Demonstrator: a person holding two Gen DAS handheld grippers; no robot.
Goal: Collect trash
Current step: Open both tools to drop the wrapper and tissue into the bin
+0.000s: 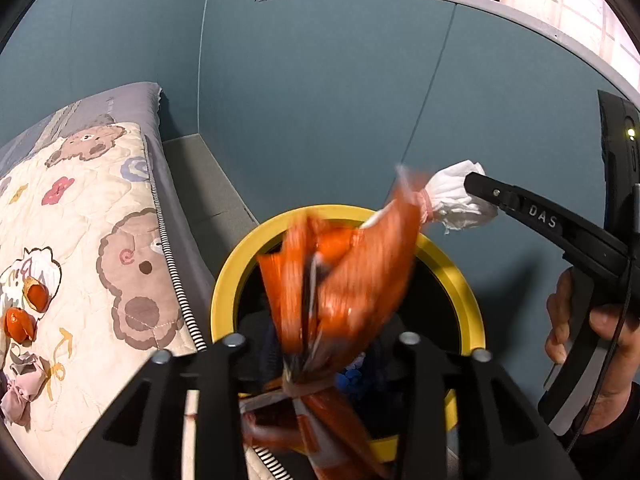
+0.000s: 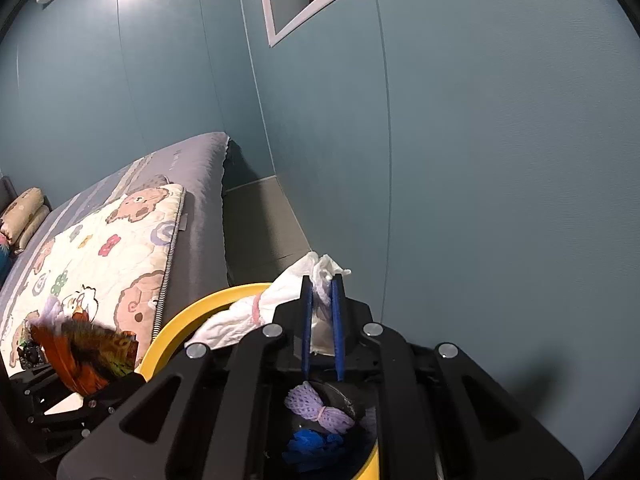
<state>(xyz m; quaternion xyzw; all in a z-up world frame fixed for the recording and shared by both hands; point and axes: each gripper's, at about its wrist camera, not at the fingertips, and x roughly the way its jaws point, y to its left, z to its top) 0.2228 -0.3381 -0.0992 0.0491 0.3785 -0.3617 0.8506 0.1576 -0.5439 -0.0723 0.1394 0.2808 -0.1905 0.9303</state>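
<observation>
Right claw (image 2: 320, 284) – jaws nearly together, pinching white tissue bundle (image 2: 248, 316) (pink band round its middle); bundle hangs over yellow-rimmed bin (image 2: 192, 312).
Left claw (image 1: 320, 340) – jaws part open, orange wrapper (image 1: 340, 280) between them, blurred; can't tell if pads press on it. Wrapper sits over bin mouth.
Inside bin: lilac mesh wad (image 2: 320, 410), blue scrap (image 2: 312, 446).
Bed (image 1: 176, 184) beside bin w/ cartoon quilt (image 1: 100, 220); orange bits (image 1: 24, 316) + pinkish wad (image 1: 22, 392) on quilt.

A bear-print quilt (image 2: 100, 256) lies on the grey bed (image 2: 200, 184); pillows (image 2: 24, 216) at the bed's far end; blue wall (image 2: 480, 160) beside the bed.
</observation>
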